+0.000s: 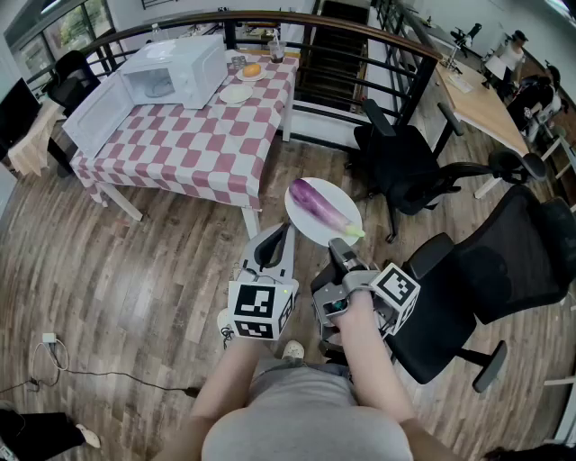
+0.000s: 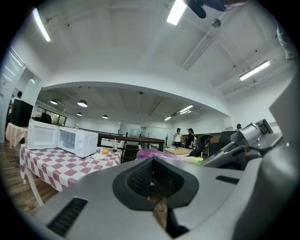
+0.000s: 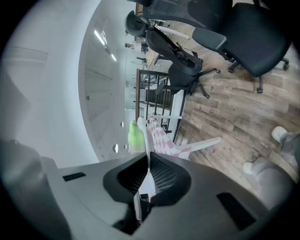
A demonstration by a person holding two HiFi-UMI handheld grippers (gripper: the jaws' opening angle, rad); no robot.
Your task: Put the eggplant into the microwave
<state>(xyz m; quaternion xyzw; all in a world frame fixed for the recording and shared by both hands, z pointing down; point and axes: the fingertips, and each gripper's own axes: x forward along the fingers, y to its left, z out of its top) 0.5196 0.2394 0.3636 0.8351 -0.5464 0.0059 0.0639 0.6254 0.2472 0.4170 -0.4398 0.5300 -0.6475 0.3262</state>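
Observation:
A purple eggplant (image 1: 317, 205) with a green stem lies on a white plate (image 1: 304, 227) held out in front of me. My right gripper (image 1: 340, 245) is shut on the plate's near rim; in the right gripper view the thin plate edge (image 3: 146, 143) runs between the pads and the green stem (image 3: 135, 136) shows past it. To the plate's left, my left gripper (image 1: 280, 232) is shut on nothing, its pads (image 2: 140, 178) meeting. The white microwave (image 1: 175, 70) stands on the checkered table (image 1: 193, 149), its door (image 1: 97, 112) swung open. The left gripper view shows the eggplant (image 2: 159, 153) and the microwave (image 2: 77, 140).
On the table beside the microwave are a plate with an orange (image 1: 251, 70), an empty plate (image 1: 236, 93) and a cup (image 1: 276, 52). Black office chairs (image 1: 405, 162) (image 1: 504, 270) stand at my right. A railing (image 1: 333, 27) runs behind the table. Cables (image 1: 54, 356) lie on the wooden floor.

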